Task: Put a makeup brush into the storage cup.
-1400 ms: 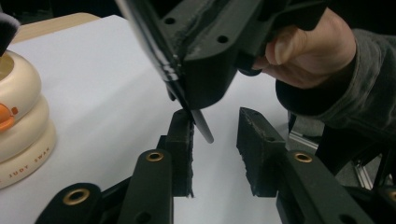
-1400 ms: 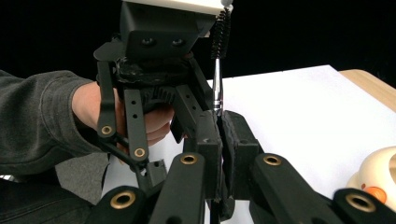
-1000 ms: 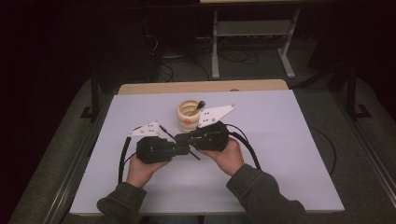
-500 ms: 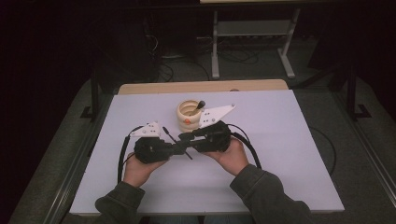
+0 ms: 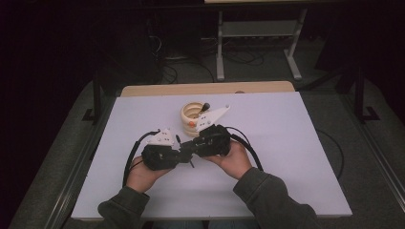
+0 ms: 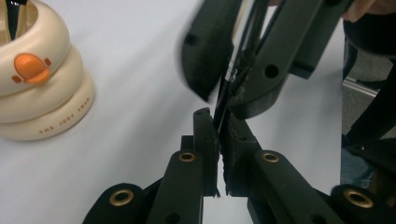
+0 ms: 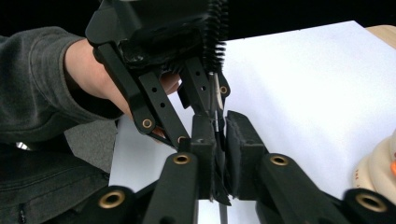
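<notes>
- Centre of the high view: a person's two hands bring the left gripper and the right gripper nose to nose above a white table, their tips meeting just below the middle of the frame.
- In the left gripper view, its own jaws rise from the bottom edge, clenched on a thin black brush that runs up the middle of the frame into the other gripper's jaws.
- In the right gripper view, the bristled head of the brush stands at top centre, against the left gripper's body; its thin handle drops between the right gripper's pads, which grasp it. These jaws have just been closing with the handle between them.
- A cream ringed holder with an orange duck bill on its side sits just above the grippers in the high view, near the table's middle; it appears at the upper left of the left gripper view and the lower right edge of the right gripper view.
- A grey sleeve fills the left of the right gripper view.
</notes>
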`<state>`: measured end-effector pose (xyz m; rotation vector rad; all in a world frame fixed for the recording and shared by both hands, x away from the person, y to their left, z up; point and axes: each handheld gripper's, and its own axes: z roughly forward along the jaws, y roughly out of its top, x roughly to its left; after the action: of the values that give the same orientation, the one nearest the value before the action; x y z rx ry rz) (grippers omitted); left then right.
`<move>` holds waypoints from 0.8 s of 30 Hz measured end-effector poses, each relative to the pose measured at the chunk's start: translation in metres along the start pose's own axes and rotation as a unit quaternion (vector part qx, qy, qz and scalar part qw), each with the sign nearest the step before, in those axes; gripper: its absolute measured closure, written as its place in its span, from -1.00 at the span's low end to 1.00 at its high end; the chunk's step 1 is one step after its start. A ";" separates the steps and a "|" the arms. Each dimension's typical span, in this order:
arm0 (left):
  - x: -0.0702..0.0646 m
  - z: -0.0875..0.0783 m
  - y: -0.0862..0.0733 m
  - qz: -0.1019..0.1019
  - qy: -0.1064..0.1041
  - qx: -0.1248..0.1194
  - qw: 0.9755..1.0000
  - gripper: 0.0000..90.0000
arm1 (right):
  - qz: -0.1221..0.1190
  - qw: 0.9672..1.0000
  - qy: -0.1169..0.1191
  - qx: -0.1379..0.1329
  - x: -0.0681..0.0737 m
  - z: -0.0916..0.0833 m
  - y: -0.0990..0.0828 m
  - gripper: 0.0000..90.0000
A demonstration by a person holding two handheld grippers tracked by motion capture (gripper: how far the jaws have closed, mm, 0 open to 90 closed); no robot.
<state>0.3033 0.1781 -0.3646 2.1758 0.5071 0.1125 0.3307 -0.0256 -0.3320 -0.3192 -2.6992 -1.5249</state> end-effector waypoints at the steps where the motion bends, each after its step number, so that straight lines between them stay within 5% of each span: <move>1: 0.000 0.000 0.000 0.000 -0.002 0.000 1.000 0.88 | -0.001 1.000 -0.001 0.001 0.000 0.000 0.000 0.81; 10: -0.001 -0.003 -0.006 -0.001 -0.004 0.006 1.000 0.62 | 0.015 1.000 -0.010 0.003 -0.007 -0.006 -0.004 0.88; 24: 0.003 -0.011 -0.022 -0.012 0.007 -0.003 1.000 0.52 | 0.051 0.998 -0.023 -0.004 -0.028 -0.028 -0.014 0.88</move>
<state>0.2959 0.1992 -0.3750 2.1644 0.5402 0.1148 0.3537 -0.0609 -0.3323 -0.4902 -2.6671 -1.5188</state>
